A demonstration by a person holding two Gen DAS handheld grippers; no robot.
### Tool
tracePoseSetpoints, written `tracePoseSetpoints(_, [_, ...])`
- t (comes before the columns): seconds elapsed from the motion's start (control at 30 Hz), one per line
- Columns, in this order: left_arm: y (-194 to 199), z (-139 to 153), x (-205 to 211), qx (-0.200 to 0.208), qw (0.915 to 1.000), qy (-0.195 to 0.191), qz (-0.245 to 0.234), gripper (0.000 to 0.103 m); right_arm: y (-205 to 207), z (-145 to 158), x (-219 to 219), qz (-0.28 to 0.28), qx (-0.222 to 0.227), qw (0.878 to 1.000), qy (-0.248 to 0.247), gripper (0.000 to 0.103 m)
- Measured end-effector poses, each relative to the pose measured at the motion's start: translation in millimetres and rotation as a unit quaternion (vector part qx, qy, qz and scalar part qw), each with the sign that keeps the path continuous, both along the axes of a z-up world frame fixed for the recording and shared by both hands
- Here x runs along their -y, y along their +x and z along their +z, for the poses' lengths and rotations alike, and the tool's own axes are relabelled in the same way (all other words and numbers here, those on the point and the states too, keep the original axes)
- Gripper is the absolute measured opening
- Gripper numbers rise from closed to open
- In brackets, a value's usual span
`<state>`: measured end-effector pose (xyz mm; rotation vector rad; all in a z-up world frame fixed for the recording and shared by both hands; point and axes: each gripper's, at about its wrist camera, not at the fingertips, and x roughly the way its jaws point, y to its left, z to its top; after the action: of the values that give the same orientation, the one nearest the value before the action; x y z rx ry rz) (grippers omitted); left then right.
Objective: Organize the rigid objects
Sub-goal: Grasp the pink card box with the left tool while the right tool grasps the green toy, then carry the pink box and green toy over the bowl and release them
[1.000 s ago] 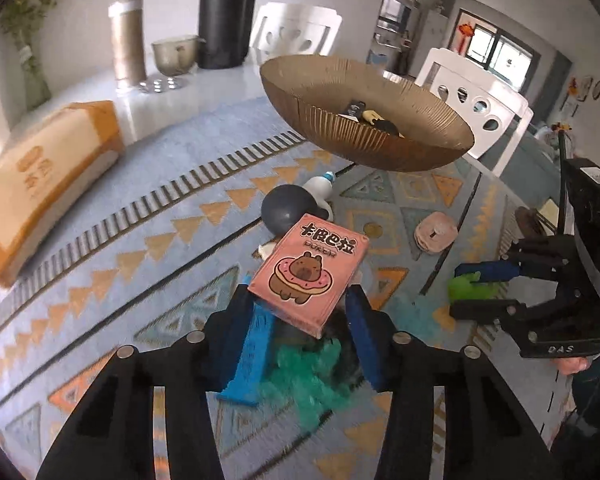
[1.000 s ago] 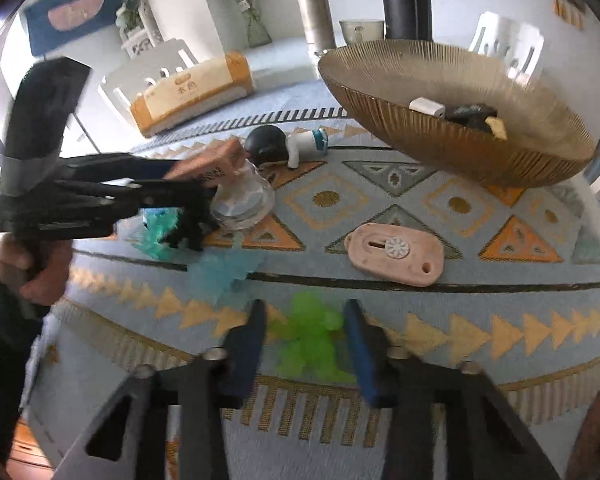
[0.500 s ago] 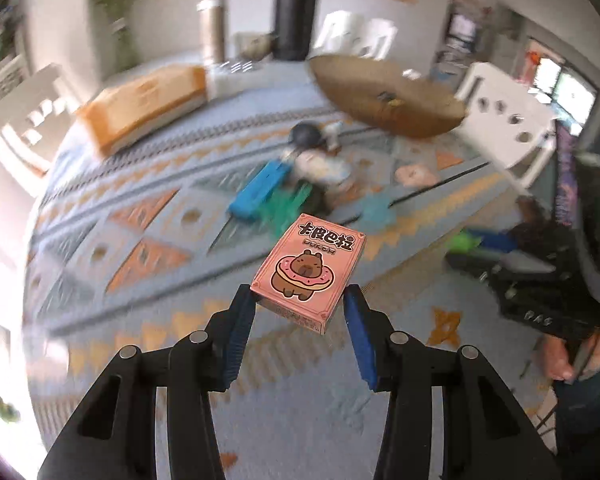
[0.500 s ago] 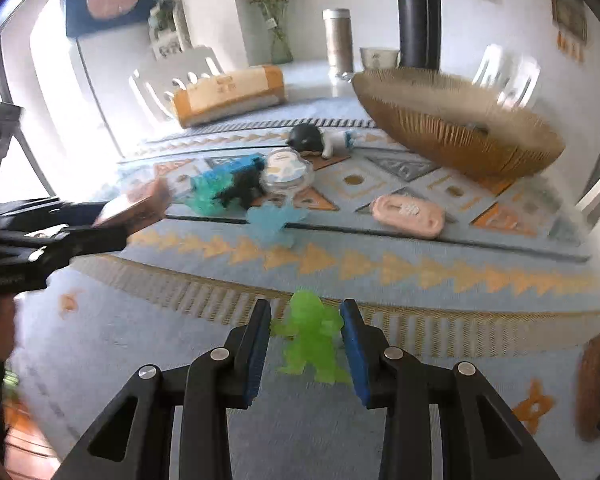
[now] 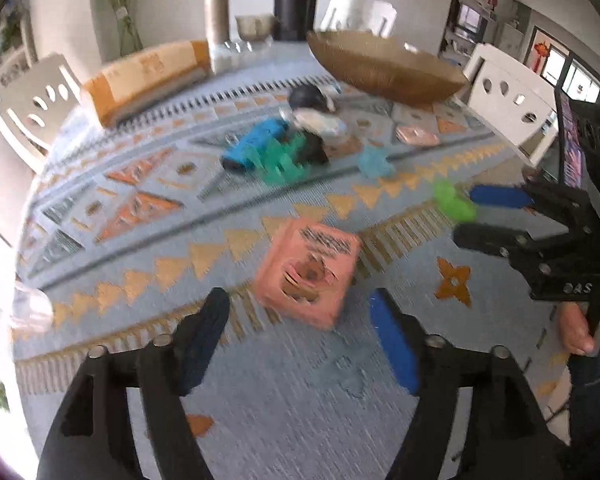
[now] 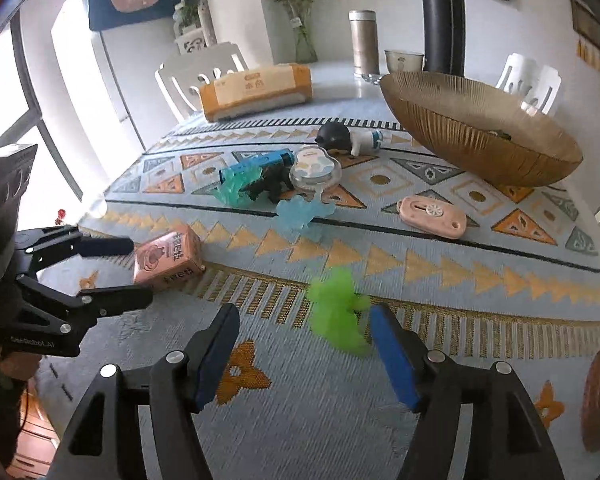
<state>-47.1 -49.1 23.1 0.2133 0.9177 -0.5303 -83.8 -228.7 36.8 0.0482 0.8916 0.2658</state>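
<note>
A pink card box (image 5: 308,272) with a cartoon animal lies on the patterned tablecloth (image 5: 148,208) just ahead of my left gripper (image 5: 298,312). The left jaws are opening and neither pad touches the box. From the right wrist view the box (image 6: 168,258) sits at the tips of the left gripper (image 6: 138,270). A blurred green toy figure (image 6: 336,312) stands between the opening jaws of my right gripper (image 6: 305,316), close against the right pad and clear of the left one. In the left wrist view the green figure (image 5: 452,200) shows at the right gripper's (image 5: 472,216) tips.
A heap of toys sits mid-table: a blue item (image 6: 260,162), teal figures, a clear case (image 6: 314,168), a black-headed doll (image 6: 334,136), a pale blue figure (image 6: 300,212) and a pink gadget (image 6: 432,216). A gold bowl (image 6: 480,136) and tissue pack (image 6: 256,88) stand behind.
Both grippers pulled back from the toy heap toward the near edge of the cloth. Their jaws then spread, letting go of the pink box and the green figure.
</note>
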Motion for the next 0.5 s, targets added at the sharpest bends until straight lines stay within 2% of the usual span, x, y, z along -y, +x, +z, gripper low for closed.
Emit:
tracePoseSetpoints(0.07, [6,0,2,0.01,0.9999,0.004,-0.002,0.072,1,-1,-2,0.001,-0.006,1.0,-0.001,0.067])
tracePoseSetpoints(0.23, [18,-15,16,-0.009,0.9998,0.013,-0.014,0.072,10,-12,-13,-0.008,-0.035,0.998,-0.043,0.067])
tracePoseSetpoints(0.33, [12,-18,21,0.009,0.9996,0.017,-0.022,0.069,11,-12,-14,-0.014,-0.03,0.998,-0.053,0.065])
tracePoseSetpoints(0.37, [10,-17,23,0.015,0.9994,0.017,-0.025,0.054,11,-11,-13,-0.02,-0.028,0.998,-0.056,0.061])
tracePoseSetpoints(0.4, [9,-16,23,0.017,0.9994,0.012,-0.027,0.046,12,-12,-12,-0.024,-0.029,0.998,-0.057,0.054])
tracePoseSetpoints(0.5, [7,-15,24,0.022,0.9994,0.01,-0.024,0.042,13,-12,-8,-0.039,-0.027,0.997,-0.061,0.042])
